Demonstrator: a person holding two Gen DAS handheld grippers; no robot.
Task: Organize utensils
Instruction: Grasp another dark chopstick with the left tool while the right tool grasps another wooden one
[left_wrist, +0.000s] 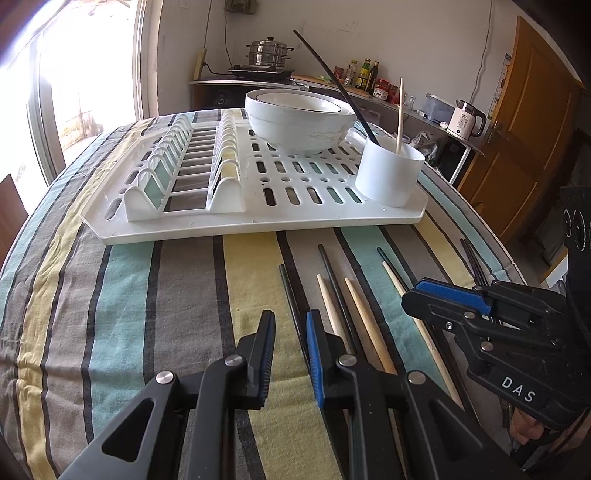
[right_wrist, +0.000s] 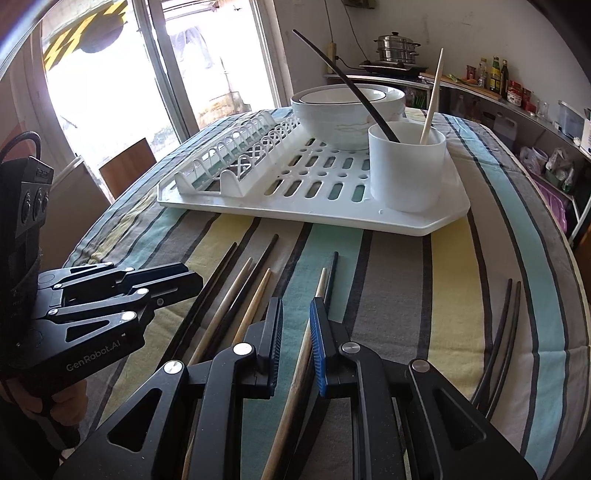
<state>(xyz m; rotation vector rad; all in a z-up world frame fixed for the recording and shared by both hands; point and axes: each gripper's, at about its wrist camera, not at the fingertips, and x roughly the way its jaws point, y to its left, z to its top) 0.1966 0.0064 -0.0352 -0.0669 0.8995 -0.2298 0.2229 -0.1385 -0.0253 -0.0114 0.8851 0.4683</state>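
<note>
Over the striped surface (right_wrist: 388, 280), I am lowering my narrowly parted, empty right jaws (right_wrist: 295, 325) around a pale chopstick (right_wrist: 295, 373); left jaws (left_wrist: 290, 332) are likewise empty; cup (right_wrist: 406, 173) is waiting beyond.

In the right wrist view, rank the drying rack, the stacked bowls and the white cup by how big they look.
1. drying rack
2. and 3. stacked bowls and white cup: they look alike, and the cup is nearer, so unranked.
</note>
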